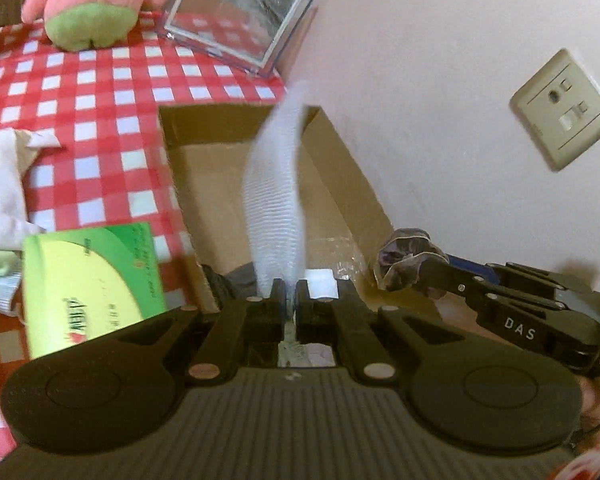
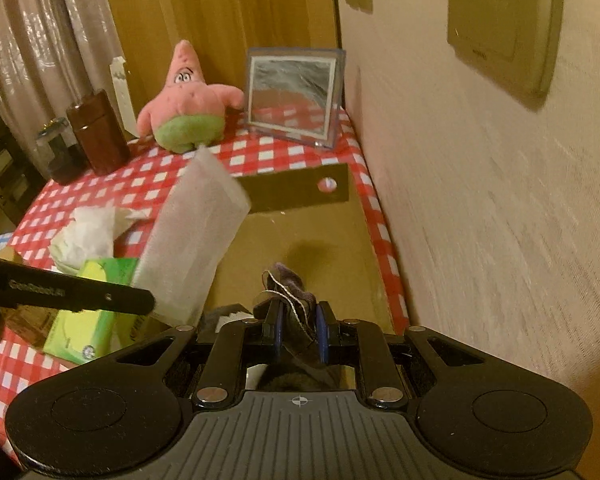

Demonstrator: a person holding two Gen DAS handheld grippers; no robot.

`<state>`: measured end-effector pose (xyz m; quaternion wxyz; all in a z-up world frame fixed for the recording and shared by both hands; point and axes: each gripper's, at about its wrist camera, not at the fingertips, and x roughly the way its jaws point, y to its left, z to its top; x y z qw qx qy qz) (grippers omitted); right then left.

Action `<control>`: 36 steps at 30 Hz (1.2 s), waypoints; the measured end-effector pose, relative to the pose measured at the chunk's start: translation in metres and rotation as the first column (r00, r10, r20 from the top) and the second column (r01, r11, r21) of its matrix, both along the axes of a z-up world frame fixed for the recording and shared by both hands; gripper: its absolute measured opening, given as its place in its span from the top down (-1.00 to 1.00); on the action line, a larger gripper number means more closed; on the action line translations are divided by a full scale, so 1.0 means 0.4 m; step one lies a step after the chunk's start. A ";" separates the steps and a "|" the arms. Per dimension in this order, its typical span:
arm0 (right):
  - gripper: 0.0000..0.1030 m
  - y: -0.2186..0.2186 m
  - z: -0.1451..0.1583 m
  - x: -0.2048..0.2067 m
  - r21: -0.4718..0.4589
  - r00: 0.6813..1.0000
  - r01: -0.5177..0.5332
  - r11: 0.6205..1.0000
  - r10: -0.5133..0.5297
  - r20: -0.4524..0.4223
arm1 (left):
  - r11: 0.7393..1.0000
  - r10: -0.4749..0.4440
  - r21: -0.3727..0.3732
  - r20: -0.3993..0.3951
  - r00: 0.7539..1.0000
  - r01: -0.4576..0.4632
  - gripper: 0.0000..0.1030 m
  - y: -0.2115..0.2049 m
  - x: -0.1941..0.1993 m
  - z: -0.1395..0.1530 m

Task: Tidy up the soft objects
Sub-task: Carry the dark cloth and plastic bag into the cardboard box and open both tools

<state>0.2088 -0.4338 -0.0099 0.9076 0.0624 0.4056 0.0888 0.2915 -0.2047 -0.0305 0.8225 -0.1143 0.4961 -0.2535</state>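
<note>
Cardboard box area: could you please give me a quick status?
Left hand-held gripper shut on white foam sheet. Right hand-held gripper shut on dark scrunchie. Both above cardboard box; nothing blocking.

Framed mirror (image 2: 294, 100), brown jar (image 2: 98, 136), wall socket (image 1: 562, 110).

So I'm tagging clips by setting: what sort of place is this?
Probably a home room: a checked tablecloth, a pink plush toy, curtains and a wall socket.
</note>
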 end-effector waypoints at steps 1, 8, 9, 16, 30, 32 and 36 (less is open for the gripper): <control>0.67 -0.004 -0.005 0.000 0.002 1.000 0.001 1.000 -0.001 -0.003 | 1.000 -0.004 0.003 -0.002 1.000 0.004 0.76 -0.009 0.002 -0.007; 0.66 -0.005 -0.024 0.007 0.007 1.000 0.009 1.000 -0.009 -0.014 | 0.999 -0.022 0.045 0.049 0.999 0.020 0.57 -0.026 -0.017 -0.015; 0.66 -0.003 -0.025 0.009 0.009 1.000 0.010 1.000 -0.010 -0.014 | 0.999 -0.019 0.045 0.053 0.998 0.017 0.57 -0.021 -0.021 -0.013; 0.66 0.002 -0.030 0.013 0.009 1.000 0.020 1.000 -0.020 -0.015 | 0.998 -0.018 0.061 0.102 0.995 0.012 0.57 -0.002 -0.054 0.015; 0.16 0.004 -0.032 0.018 0.002 0.999 0.054 0.999 -0.054 0.009 | 0.998 -0.009 0.069 0.132 0.991 0.000 0.45 0.011 -0.080 0.030; 0.16 0.004 -0.029 0.015 0.001 0.998 0.054 0.999 -0.054 0.010 | 0.998 -0.009 0.070 0.139 0.990 -0.001 0.44 0.012 -0.083 0.033; 0.16 0.009 -0.022 0.001 -0.008 0.999 0.049 0.999 -0.048 0.009 | 0.997 -0.011 0.073 0.154 0.988 -0.001 0.44 0.015 -0.091 0.044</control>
